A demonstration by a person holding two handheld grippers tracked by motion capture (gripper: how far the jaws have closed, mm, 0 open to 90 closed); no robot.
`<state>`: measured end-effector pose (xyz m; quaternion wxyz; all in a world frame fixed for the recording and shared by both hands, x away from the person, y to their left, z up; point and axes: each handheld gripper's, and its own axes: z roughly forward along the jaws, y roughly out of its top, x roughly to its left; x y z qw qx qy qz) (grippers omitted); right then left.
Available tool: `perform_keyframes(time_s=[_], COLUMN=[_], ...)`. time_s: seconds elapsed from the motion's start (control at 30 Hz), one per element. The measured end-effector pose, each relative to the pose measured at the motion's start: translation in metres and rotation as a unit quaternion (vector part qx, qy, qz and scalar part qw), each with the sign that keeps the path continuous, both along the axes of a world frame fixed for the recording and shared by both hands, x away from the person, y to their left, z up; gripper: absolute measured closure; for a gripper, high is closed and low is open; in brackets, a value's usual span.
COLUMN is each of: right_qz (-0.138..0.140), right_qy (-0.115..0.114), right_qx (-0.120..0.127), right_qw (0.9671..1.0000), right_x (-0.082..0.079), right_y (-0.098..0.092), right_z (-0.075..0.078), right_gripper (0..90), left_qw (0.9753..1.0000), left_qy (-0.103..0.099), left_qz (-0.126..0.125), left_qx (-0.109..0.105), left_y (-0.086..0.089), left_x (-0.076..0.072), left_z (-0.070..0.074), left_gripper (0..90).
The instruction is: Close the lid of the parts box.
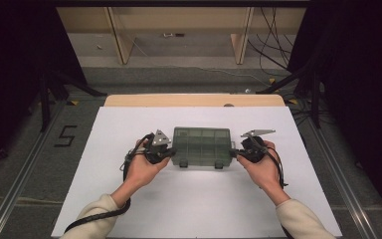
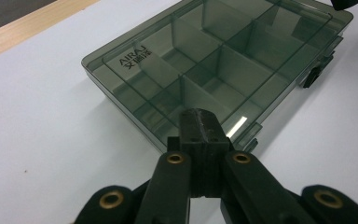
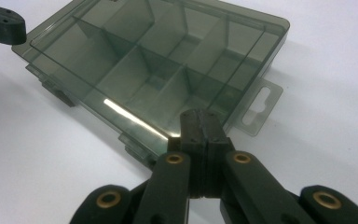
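Note:
A smoky translucent compartment box (image 1: 201, 146) with its lid closed lies flat at the middle of the white table sheet (image 1: 194, 204). Dividers show through the lid, and lettering is printed near one corner (image 2: 133, 58). My left gripper (image 1: 171, 155) is shut, its tips at the box's left front corner (image 2: 200, 117). My right gripper (image 1: 234, 153) is shut too, its tips over the box's right front corner (image 3: 200, 116), beside a clear hang tab (image 3: 261, 105). Nothing sits between either pair of jaws. Two latches (image 2: 314, 74) are on the front edge.
Bare white sheet surrounds the box on all sides. The table's wooden back edge (image 1: 194, 100) shows beyond it. On the floor are a "5" mark (image 1: 65, 135) at left, dark stand legs (image 1: 49, 89) and cables (image 1: 273, 45) at the back right.

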<state>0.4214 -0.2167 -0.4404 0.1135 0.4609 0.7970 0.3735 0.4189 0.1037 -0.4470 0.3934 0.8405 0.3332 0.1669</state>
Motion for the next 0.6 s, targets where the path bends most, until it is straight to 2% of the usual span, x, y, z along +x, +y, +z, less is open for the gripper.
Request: perform_keyframes(time_s=[0.03,0.07,0.1,0.13,0.23,0.3,0.37,0.4,0.43,0.47,0.5,0.53,0.6], right_qz=[0.004,0.001,0.001,0.005,0.003,0.001,0.004,0.003,0.001,0.007,0.007,0.008,0.01], right_qy=[-0.017,0.0,-0.002,0.011,0.011,0.014,0.007,-0.005,-0.001,0.009,0.009,0.026,0.03], right_qx=[-0.003,-0.001,0.0,-0.012,-0.01,-0.009,-0.006,-0.001,-0.002,-0.012,-0.012,-0.008,-0.011], right_qw=[0.9998,1.0,1.0,0.9999,0.9999,0.9999,0.9999,1.0,1.0,0.9999,0.9999,0.9996,0.9994], right_x=[0.0011,-0.0002,-0.0002,-0.0004,-0.0007,-0.0013,-0.0006,0.0,-0.0004,-0.0006,-0.0006,-0.0017,-0.0018], right_y=[0.0001,0.0006,0.001,0.0001,0.0007,0.0011,0.0008,0.0013,0.0016,0.0004,0.0004,0.0003,-0.0003], right_z=[-0.0031,-0.0013,-0.002,0.0,-0.0003,-0.0006,-0.0017,-0.0033,-0.0031,-0.0011,-0.0011,0.0001,0.0008], right_gripper=[90.0,90.0,90.0,90.0,90.0,90.0,90.0,90.0,90.0,90.0,90.0,90.0,90.0], left_qw=[1.0,1.0,1.0,1.0,1.0,1.0,1.0,0.9999,1.0,1.0,1.0,1.0,1.0], left_qy=[-0.001,0.001,0.002,0.003,0.006,0.003,0.005,0.006,0.007,0.007,0.008,0.006,0.003], left_qz=[-0.003,0.0,0.003,0.003,0.004,0.0,-0.002,-0.002,-0.001,-0.001,0.003,-0.001,0.002], left_qx=[0.003,0.004,0.004,0.001,-0.001,0.007,0.007,0.008,0.006,0.006,0.003,0.007,0.005], left_y=[0.0003,0.0001,0.0001,0.0,0.0,0.0006,0.0005,0.0006,0.0005,0.0005,0.0001,0.0005,-0.0002], left_x=[0.0005,0.0,-0.0002,0.0001,0.0004,0.0007,0.0009,0.001,0.0009,0.0009,0.0006,0.0005,-0.0001], left_z=[-0.0001,-0.0003,-0.0008,-0.0015,-0.0032,-0.0032,-0.0038,-0.0046,-0.005,-0.005,-0.0055,-0.0053,-0.006], left_gripper=[90.0,90.0,89.9,89.9,89.9,89.9,90.0,89.9,89.9,89.9,89.9,89.9,89.9])
